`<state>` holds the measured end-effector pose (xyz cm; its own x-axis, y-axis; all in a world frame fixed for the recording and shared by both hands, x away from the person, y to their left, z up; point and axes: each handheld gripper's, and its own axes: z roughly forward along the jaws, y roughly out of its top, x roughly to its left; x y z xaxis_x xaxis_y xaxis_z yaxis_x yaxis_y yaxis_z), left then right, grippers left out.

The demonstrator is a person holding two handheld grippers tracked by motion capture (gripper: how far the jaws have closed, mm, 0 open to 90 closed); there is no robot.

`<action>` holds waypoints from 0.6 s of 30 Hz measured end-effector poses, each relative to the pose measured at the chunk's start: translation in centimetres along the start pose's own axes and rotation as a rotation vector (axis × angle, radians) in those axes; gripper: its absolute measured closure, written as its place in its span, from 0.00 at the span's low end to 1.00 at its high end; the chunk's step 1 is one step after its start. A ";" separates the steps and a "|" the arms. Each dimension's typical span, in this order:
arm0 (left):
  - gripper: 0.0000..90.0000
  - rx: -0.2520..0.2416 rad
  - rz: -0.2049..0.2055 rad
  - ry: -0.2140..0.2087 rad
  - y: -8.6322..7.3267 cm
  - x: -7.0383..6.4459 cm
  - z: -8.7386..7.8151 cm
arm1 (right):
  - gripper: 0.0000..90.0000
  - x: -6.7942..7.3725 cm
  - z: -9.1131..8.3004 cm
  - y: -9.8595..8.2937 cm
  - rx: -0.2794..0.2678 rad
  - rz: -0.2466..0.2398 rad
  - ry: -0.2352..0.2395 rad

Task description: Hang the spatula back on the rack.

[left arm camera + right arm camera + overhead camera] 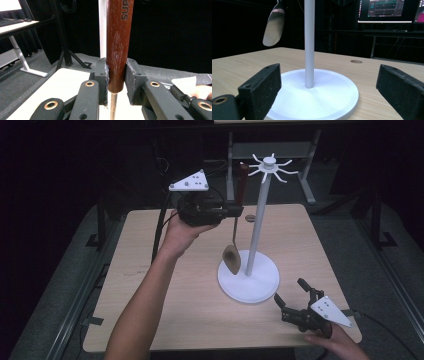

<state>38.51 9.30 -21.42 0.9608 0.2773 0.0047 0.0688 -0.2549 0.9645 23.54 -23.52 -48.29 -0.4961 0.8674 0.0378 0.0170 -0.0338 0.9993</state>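
Left hand-held gripper [235,210], upper centre of frame: clamped on the wooden handle of a spoon [119,45], bowl hung above the white stand [248,281]. Spoon judged light, stiff, best gripped mid-handle. Right hand-held gripper [292,299], lower right on the desk [165,290]: spread wide, empty.

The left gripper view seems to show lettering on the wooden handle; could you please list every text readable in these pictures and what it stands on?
"SUP": dark letters running along the reddish wooden handle of the spoon clamped in the left gripper; the word is cut off at the top edge of the view.
Monitor in the right gripper view: coloured graphs and lines of text, too small and blurred to read.
Nothing else carries readable text.
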 end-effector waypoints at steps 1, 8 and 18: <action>0.82 0.001 -0.001 -0.002 0.0 0.0 0.1 | 0.06 0.0 0.0 0.0 0.000 0.000 0.001; 0.82 -0.008 -0.007 -0.009 0.1 0.1 1.0 | 0.06 0.0 0.0 0.0 0.001 -0.002 0.002; 0.81 0.007 -0.022 -0.017 -0.2 0.2 1.7 | 0.06 0.0 0.0 0.0 -0.003 -0.006 0.001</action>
<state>39.11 7.84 -22.05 0.9634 0.2672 -0.0210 0.0917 -0.2550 0.9626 23.54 -23.52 -48.30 -0.4971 0.8671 0.0321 0.0113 -0.0306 0.9995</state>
